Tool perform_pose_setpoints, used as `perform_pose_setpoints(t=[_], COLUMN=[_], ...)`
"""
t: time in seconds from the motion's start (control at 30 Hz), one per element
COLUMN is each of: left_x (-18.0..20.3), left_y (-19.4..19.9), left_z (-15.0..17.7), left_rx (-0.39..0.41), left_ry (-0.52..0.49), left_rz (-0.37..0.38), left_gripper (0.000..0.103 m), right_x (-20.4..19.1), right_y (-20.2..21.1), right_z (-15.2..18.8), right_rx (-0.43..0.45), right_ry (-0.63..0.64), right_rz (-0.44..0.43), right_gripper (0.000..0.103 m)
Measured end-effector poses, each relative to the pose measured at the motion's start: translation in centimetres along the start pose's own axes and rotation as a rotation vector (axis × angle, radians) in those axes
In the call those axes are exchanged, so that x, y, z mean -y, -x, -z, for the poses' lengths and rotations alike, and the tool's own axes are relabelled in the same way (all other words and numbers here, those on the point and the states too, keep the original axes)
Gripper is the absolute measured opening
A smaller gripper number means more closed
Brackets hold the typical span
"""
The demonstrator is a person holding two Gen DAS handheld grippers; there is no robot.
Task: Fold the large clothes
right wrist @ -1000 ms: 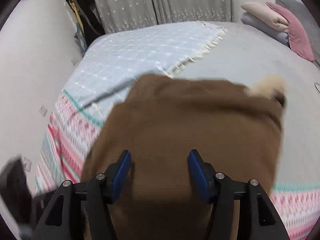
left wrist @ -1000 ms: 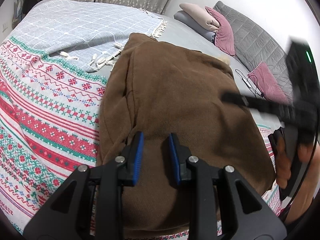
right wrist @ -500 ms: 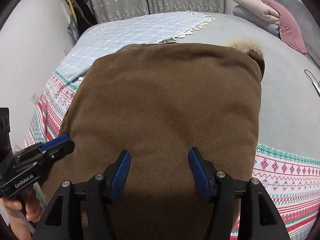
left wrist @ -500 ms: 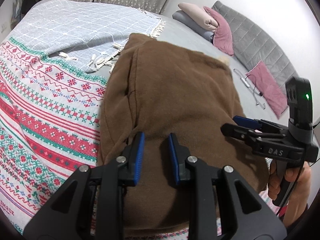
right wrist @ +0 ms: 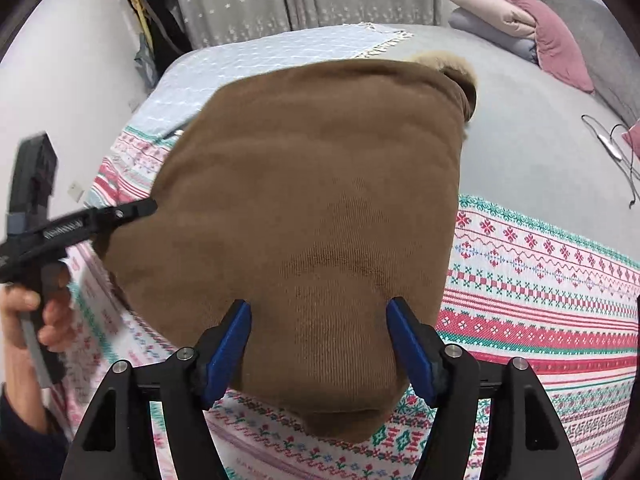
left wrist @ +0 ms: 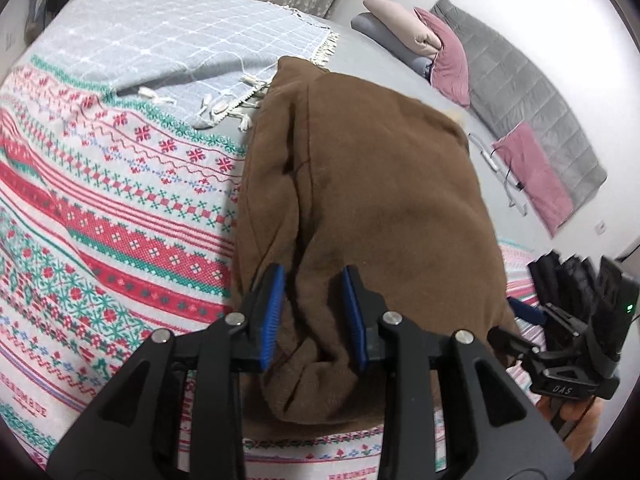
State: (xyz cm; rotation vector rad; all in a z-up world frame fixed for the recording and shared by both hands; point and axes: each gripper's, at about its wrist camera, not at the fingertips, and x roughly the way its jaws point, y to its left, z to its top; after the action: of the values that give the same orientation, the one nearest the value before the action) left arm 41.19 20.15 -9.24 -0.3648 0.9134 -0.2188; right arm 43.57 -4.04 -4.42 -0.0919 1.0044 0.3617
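Observation:
A large brown corduroy coat point(left wrist: 368, 200) lies folded into a thick bundle on the bed; it also shows in the right wrist view point(right wrist: 316, 216), with a tan fur trim point(right wrist: 444, 62) at its far end. My left gripper point(left wrist: 314, 312) is open, its blue pads on either side of a fold at the coat's near edge. My right gripper point(right wrist: 320, 348) is open wide above the coat's near end. Each gripper shows in the other's view: the right one point(left wrist: 560, 344) at the coat's right side, the left one point(right wrist: 80, 224) at its left side.
The bed carries a red, green and white patterned blanket point(left wrist: 100, 220), a light blue checked throw point(left wrist: 168, 44) with tassels and a grey sheet point(right wrist: 532, 152). Pink and grey pillows point(left wrist: 424, 44) lie at the head. A cable point(right wrist: 612, 148) lies on the sheet.
Both grippers have drawn back toward the near end of the coat. The right gripper has moved lower and off to the coat's right side. The left pads stand slightly wider apart.

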Motion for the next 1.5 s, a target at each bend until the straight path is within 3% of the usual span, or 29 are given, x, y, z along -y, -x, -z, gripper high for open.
perform_pose_setpoints(t=[0.1, 0.23, 0.3, 0.33, 0.37, 0.4, 0.53, 0.6, 0.77, 0.9, 0.97, 1.03, 1.13, 1.27, 1.4, 1.47, 1.5], left_x=[-0.4, -2.3, -3.2, -3.6, -4.0, -4.2, -6.4, -6.9, -7.6, -8.0, -8.2, -8.3, -8.4, -8.8, -8.9, -9.2, -9.3], left_y=[0.1, 1.9, 2.8, 2.9, 2.9, 2.7, 0.9, 0.1, -0.3, -0.4, -0.3, 0.0, 0.4, 0.7, 0.2, 0.5, 0.8], left_z=[-0.3, -1.2, -1.2, -1.2, -1.0, -0.8, 0.3, 1.0, 1.4, 1.4, 1.3, 1.3, 1.3, 1.4, 1.2, 1.3, 1.3], left_rx=[-0.018, -0.068, -0.079, -0.083, -0.099, -0.116, -0.213, -0.233, -0.24, -0.241, -0.242, -0.244, -0.246, -0.249, -0.258, -0.258, -0.254], left_ry=[0.002, 0.067, 0.112, 0.134, 0.158, 0.171, 0.348, 0.374, 0.438, 0.444, 0.45, 0.456, 0.461, 0.462, 0.468, 0.476, 0.48], left_rz=[0.031, 0.138, 0.13, 0.108, 0.093, 0.106, 0.298, 0.311, 0.408, 0.432, 0.44, 0.445, 0.451, 0.469, 0.486, 0.498, 0.505], left_gripper=[0.034, 0.034, 0.045, 0.064, 0.072, 0.072, 0.075, 0.083, 0.084, 0.084, 0.084, 0.084, 0.084, 0.084, 0.084, 0.084, 0.084], right_x=[0.3, 0.3, 0.1, -0.1, -0.1, 0.0, 0.0, 0.0, -0.2, -5.1, -10.0, -14.2, -17.4, -17.9, -19.2, -19.7, -19.4], right_y=[-0.5, -0.4, -0.4, -0.4, -0.5, -0.5, -0.4, -0.4, 0.2, 3.3, 3.3, 1.8, -1.7, -4.8, -5.9, -6.2, -6.2], right_z=[0.3, 0.2, -0.1, -0.1, 0.0, 0.1, 0.3, 0.2, 0.0, 0.8, 1.9, 3.6, 6.1, 7.6, 7.0, 6.2, 5.0], right_rx=[0.025, 0.017, 0.011, 0.013, 0.016, 0.024, 0.036, 0.031, 0.045, 0.178, 0.209, 0.219, 0.182, 0.202, 0.222, 0.215, 0.192], right_ry=[-0.038, -0.029, -0.022, -0.019, -0.019, -0.023, -0.026, -0.025, -0.017, 0.143, 0.348, 0.569, 0.81, 0.959, 1.016, 1.02, 0.967], right_rz=[-0.025, -0.027, -0.014, -0.008, -0.005, -0.007, -0.008, -0.011, -0.005, 0.108, 0.138, 0.235, 0.355, 0.459, 0.485, 0.499, 0.484], right_gripper=[0.072, 0.071, 0.071, 0.071, 0.071, 0.071, 0.072, 0.072, 0.072, 0.075, 0.078, 0.08, 0.084, 0.1, 0.102, 0.091, 0.062])
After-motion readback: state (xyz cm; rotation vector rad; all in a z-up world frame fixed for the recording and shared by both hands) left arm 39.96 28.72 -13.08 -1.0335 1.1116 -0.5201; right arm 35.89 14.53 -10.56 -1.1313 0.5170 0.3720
